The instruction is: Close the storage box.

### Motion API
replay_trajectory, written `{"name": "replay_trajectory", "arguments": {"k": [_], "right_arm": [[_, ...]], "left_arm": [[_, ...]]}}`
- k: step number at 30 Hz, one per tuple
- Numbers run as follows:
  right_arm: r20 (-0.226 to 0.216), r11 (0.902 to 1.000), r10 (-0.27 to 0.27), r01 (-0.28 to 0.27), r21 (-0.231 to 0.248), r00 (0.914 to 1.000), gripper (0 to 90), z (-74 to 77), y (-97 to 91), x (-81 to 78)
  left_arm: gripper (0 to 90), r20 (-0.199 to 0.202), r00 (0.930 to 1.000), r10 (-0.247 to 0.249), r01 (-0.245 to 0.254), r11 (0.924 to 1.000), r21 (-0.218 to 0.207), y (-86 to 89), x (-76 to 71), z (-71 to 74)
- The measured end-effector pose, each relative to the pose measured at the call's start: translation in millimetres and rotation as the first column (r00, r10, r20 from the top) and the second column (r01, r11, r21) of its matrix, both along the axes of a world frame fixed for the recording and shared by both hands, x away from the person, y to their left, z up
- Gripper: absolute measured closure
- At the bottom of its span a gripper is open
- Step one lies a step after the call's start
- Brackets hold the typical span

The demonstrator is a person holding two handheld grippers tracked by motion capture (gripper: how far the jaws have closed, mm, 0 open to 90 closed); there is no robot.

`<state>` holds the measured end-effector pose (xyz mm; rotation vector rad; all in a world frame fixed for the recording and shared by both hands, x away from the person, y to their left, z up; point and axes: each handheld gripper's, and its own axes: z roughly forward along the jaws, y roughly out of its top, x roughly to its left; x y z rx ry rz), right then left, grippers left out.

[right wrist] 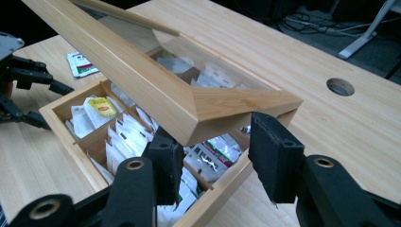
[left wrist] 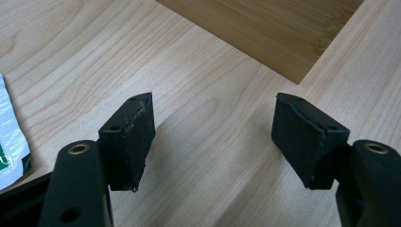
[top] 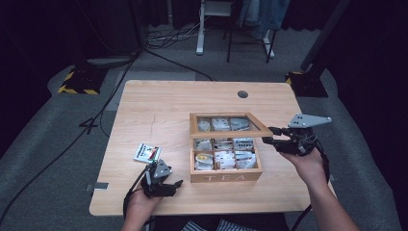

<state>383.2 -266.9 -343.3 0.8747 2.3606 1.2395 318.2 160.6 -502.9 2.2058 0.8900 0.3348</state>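
Tabletop: glass-lidded wooden tea box (top: 225, 177)

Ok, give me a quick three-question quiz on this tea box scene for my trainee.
1. True or false: the left tool holds the tea packet.
2. Which tool grips the raised lid of the tea box?
3. Where does the tea packet lie? A in the tea box; B on the table, left of the tea box; C on the lid.
Key: 1 false, its jaws stand open and empty; 2 the right tool; 3 B.
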Motion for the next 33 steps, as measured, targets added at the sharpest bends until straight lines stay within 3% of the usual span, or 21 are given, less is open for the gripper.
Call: {"name": "replay_trajectory", "arguments": {"k": [20,23,33], "right_arm": [[-0.112,0.9933,0.033,-0.045,-0.106,0.9932,55.8,-5.4,4.1,-2.8],[-0.156,0.9892,0.060,-0.080,-0.123,0.9859,56.4,-8.3,7.0,-1.6],[-0.206,0.9777,0.079,-0.116,-0.175,0.9754,56.4,-12.5,12.6,-2.5]], "left_arm": [[31.7,0.001,1.0000,0.002,-0.002,1.0000,-0.001,-0.1,0.1,-0.2],[31.7,0.002,1.0000,0.005,-0.005,1.0000,-0.001,-0.2,0.5,-0.2],[31.8,0.003,1.0000,0.007,-0.007,1.0000,0.002,-0.1,1.1,0.0]]}}
